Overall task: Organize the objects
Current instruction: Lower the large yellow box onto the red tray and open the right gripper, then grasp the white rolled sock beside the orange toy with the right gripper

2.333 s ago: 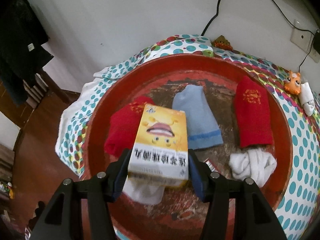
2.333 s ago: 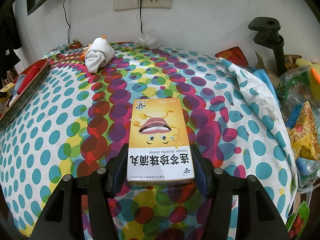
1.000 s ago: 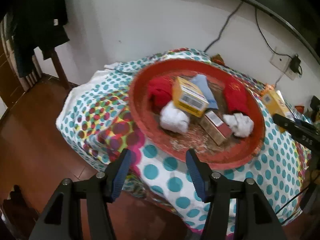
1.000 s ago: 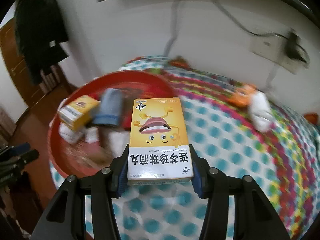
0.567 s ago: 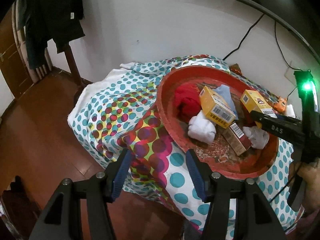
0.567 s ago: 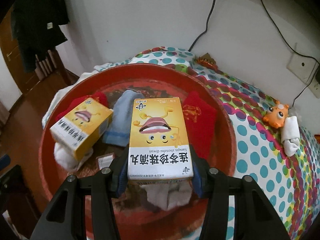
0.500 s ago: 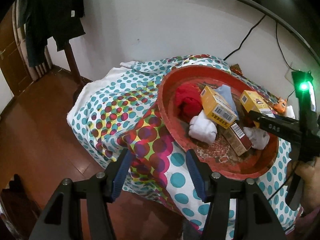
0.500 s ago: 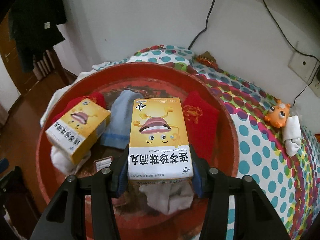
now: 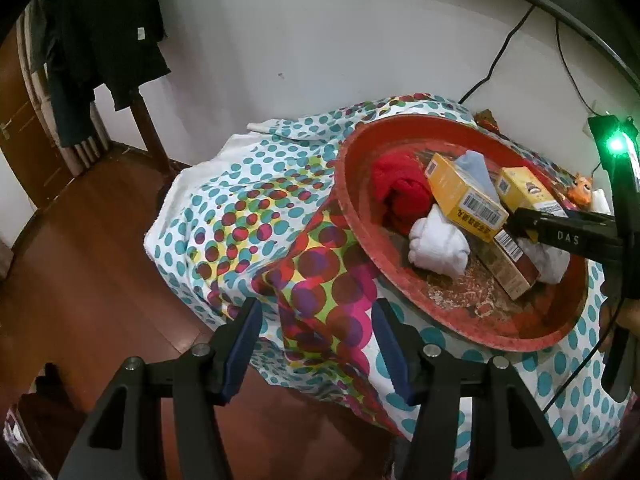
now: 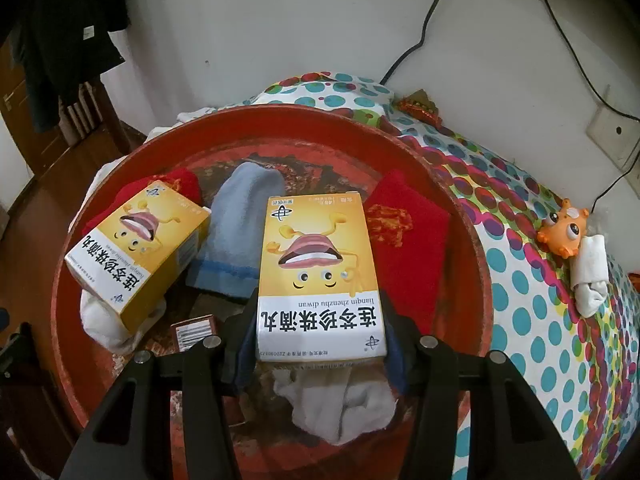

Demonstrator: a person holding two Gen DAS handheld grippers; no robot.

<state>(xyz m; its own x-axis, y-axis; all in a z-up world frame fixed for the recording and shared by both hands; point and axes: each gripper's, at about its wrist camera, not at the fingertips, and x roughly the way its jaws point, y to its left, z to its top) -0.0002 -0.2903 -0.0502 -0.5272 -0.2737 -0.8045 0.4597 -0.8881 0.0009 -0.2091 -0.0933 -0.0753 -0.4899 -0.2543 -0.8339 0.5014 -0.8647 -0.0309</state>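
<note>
My right gripper point(image 10: 320, 340) hangs low over the red tray point(image 10: 460, 208) with a yellow box point(image 10: 316, 276) between its pads. Its jaws are opening, and the pads still touch the box's sides. The box lies over a white sock point(image 10: 340, 408). A second yellow box point(image 10: 140, 252) rests tilted on another white sock point(image 10: 100, 320) at the tray's left. My left gripper point(image 9: 316, 344) is open and empty, off the tray's left side above the tablecloth's edge point(image 9: 260, 200). From there I see the right gripper point(image 9: 560, 232) over the tray point(image 9: 348, 200).
In the tray lie a light blue sock point(image 10: 244, 220), red socks point(image 10: 408, 240) and a brown box point(image 9: 508, 272). An orange toy point(image 10: 564, 232) and a rolled white sock point(image 10: 592, 276) sit on the cloth to the right. Dark clothes point(image 9: 100, 40) hang over the wooden floor point(image 9: 80, 280).
My right gripper carried its yellow box from the dotted cloth to over the tray and lowered it. My left gripper let go of its box in the tray and drew back.
</note>
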